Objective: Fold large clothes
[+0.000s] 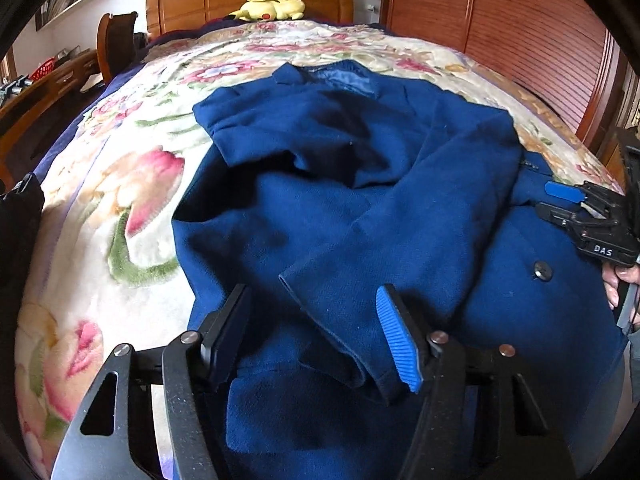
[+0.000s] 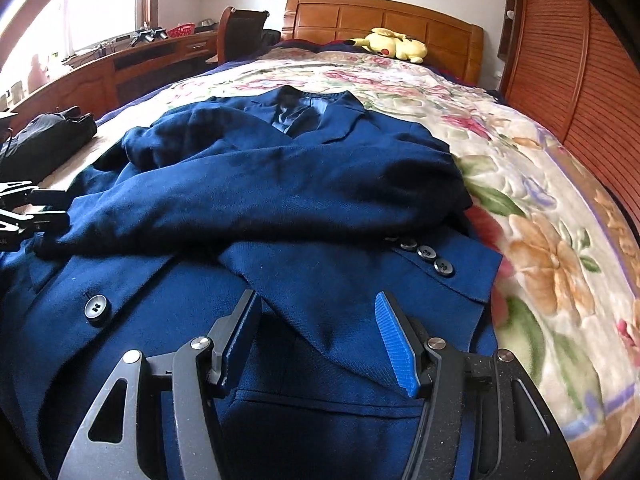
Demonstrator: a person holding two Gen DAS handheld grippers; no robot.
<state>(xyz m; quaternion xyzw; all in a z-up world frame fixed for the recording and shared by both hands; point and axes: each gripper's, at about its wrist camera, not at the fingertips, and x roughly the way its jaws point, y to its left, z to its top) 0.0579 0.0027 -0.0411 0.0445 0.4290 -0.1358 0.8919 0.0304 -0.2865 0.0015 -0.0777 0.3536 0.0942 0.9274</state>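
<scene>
Blue coat (image 2: 256, 184) lengthwise, collar toward headboard (image 2: 380, 20), both tongs apart.

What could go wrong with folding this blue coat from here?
1. Both sleeves lie crossed loosely over the blue coat; lifting the hem could slide them out of place.
2. The left gripper and right gripper stand open over thick layers, so each might pinch only the top sleeve, not the body beneath.
3. The fluffy floral blanket may drag on the coat and bunch it.
</scene>
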